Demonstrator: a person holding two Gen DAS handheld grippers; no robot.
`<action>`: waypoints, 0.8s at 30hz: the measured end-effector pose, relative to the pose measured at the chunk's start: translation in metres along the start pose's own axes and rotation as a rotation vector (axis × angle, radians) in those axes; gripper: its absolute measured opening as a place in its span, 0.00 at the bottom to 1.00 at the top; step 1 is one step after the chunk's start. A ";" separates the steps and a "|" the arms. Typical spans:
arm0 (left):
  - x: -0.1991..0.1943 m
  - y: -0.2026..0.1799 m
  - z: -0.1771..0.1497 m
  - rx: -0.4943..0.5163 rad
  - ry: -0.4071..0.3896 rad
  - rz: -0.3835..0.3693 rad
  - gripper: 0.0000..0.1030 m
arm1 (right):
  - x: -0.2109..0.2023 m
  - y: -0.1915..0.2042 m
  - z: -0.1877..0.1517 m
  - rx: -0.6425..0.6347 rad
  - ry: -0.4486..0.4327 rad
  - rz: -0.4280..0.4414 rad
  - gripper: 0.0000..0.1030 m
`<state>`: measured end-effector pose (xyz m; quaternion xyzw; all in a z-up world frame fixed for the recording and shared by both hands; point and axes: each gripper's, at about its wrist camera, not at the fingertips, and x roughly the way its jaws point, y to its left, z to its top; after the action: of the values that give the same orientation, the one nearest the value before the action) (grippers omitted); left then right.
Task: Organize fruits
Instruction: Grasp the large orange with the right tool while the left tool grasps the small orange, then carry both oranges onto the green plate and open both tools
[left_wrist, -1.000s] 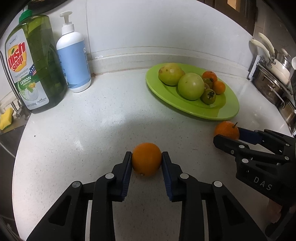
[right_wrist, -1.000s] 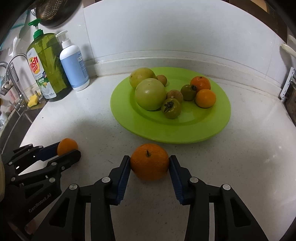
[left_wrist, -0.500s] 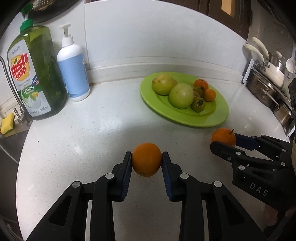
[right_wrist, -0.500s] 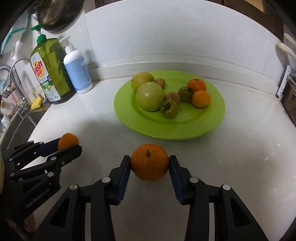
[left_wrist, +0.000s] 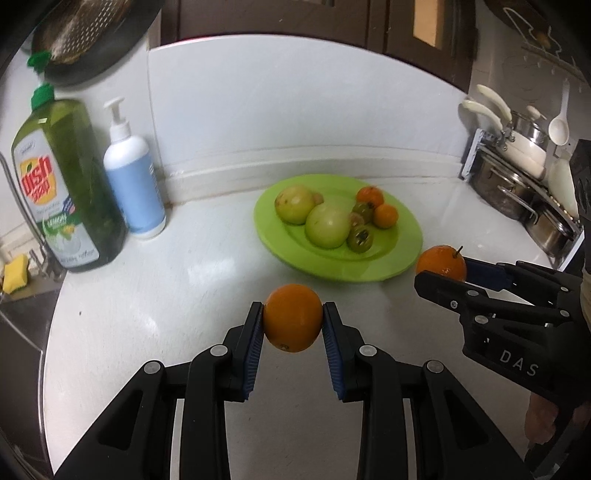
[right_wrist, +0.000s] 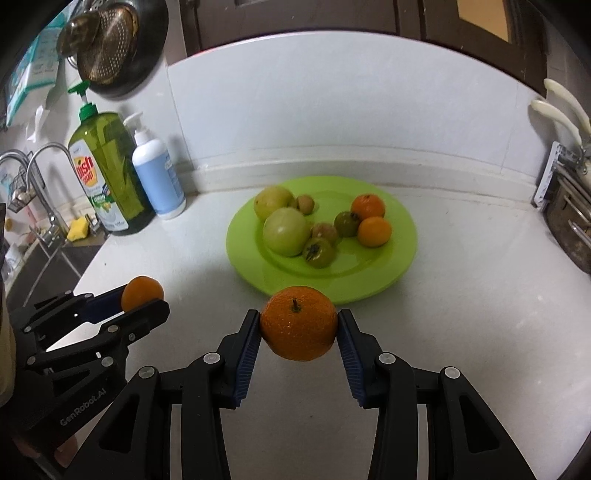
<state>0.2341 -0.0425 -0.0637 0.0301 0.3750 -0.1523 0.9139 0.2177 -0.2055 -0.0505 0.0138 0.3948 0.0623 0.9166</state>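
My left gripper (left_wrist: 292, 325) is shut on a smooth orange (left_wrist: 293, 317) and holds it above the white counter, short of the green plate (left_wrist: 406, 254). My right gripper (right_wrist: 298, 328) is shut on a stemmed orange (right_wrist: 298, 323), held just in front of the plate's near rim (right_wrist: 369, 288). The plate carries two large green fruits, small dark-green fruits and two small oranges. Each gripper with its orange also shows in the other wrist view: the right one (left_wrist: 441, 264), the left one (right_wrist: 142, 291).
A green dish-soap bottle (left_wrist: 66, 184) and a blue pump bottle (left_wrist: 133, 184) stand at the back left by the wall. A sink with a tap (right_wrist: 40, 177) lies to the left. Steel pots (left_wrist: 517, 184) stand at the right edge.
Both grippers have risen and drawn back from the counter with their oranges held. The plate now looks farther away and more of the wall and cupboards shows.
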 end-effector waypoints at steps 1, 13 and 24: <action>-0.001 -0.001 0.002 0.004 -0.005 -0.002 0.31 | -0.002 -0.001 0.002 0.001 -0.006 -0.002 0.42; 0.013 -0.017 0.039 0.044 -0.011 -0.051 0.31 | -0.009 -0.018 0.027 0.016 -0.050 -0.030 0.42; 0.048 -0.026 0.078 0.091 0.011 -0.100 0.31 | 0.012 -0.027 0.055 0.012 -0.034 -0.027 0.42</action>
<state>0.3115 -0.0928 -0.0392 0.0538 0.3735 -0.2144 0.9009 0.2684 -0.2297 -0.0238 0.0149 0.3798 0.0472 0.9237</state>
